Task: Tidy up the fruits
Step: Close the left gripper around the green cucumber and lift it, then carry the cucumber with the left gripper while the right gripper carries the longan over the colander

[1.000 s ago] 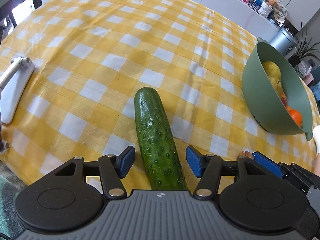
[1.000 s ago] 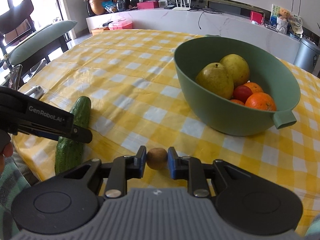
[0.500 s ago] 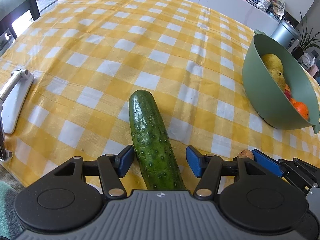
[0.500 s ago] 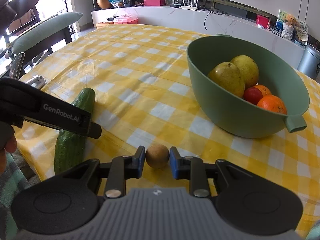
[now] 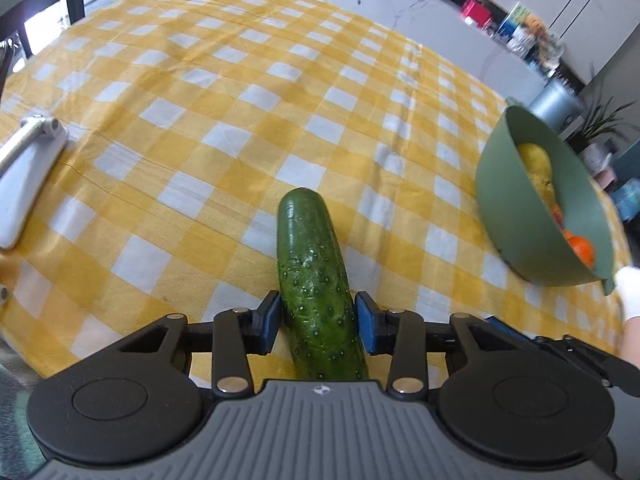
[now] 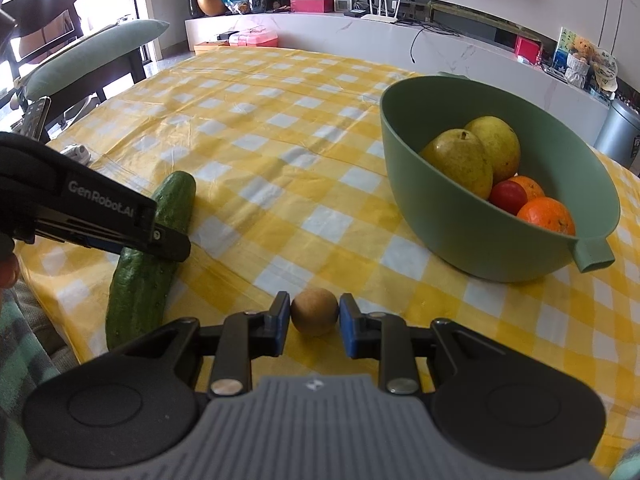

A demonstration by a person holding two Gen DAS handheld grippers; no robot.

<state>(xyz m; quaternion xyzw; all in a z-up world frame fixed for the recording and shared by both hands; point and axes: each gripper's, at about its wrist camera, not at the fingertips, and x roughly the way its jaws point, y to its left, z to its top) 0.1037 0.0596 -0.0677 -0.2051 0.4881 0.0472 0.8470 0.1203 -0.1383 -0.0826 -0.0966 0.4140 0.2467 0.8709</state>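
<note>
Lengthwise, cucumber [image 5: 314, 276] seemingly between jaws.

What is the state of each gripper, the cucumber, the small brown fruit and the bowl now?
left gripper: shut on the cucumber.
right gripper: shut on the small brown fruit.
cucumber: lying on the tablecloth, gripped near one end.
small brown fruit: between the pads, at table level.
green bowl: upright, holding pears, oranges and a red fruit.

Yellow-and-white checked cloth [image 6: 304, 128], dark green cucumber [image 5: 316, 280].
Green bowl [image 6: 480, 236] at 2 o'clock: yellow pears [image 6: 460, 160], oranges [image 6: 546, 216], perhaps a red tomato [image 6: 508, 197].
</note>
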